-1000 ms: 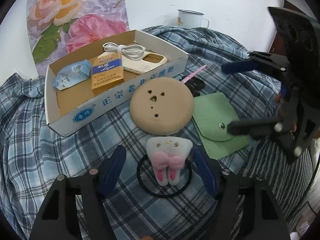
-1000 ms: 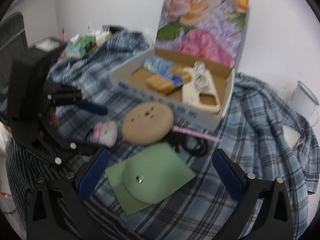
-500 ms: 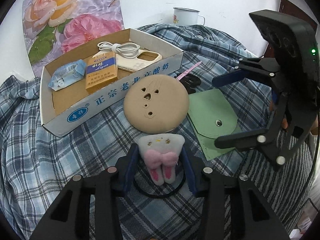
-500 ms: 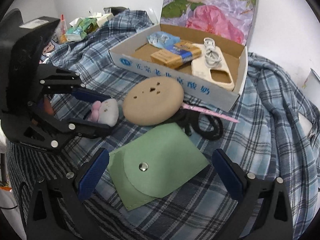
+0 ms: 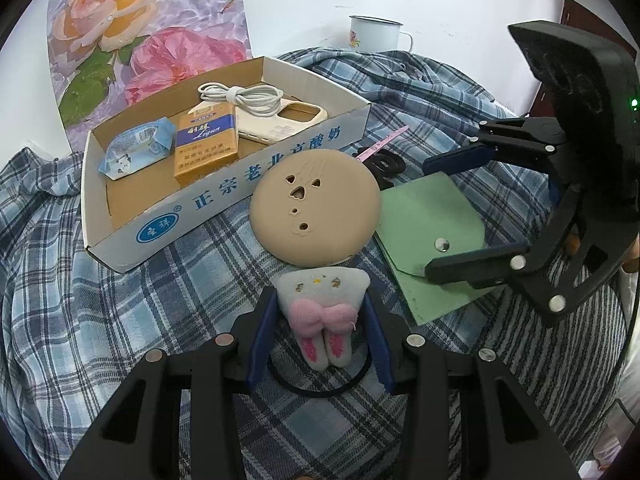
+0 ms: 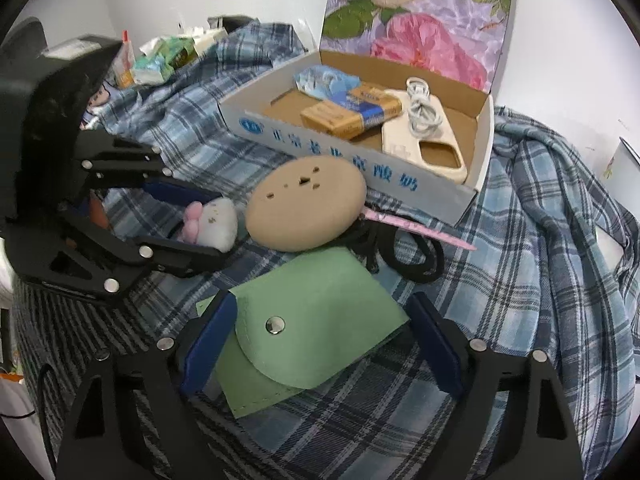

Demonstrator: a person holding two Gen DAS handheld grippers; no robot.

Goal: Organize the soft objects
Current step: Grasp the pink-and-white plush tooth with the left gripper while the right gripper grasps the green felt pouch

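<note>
While the left claw (image 5: 320,336) squeezes the squishy bunny toy (image 5: 323,312) just below the tan pad (image 5: 316,204), the right claw (image 6: 320,344) has been closing around the floppy green pouch (image 6: 316,320), not yet pinching it.

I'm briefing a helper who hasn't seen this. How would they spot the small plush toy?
Find the open cardboard box on the plaid cloth; a round tan pad lies before it. Just nearer is the plush toy: the only fluffy white thing, with a pink bow, on a black ring.

You see a white enamel mug (image 5: 374,32) far right, a floral panel (image 5: 148,40) far left, against the wall.
</note>
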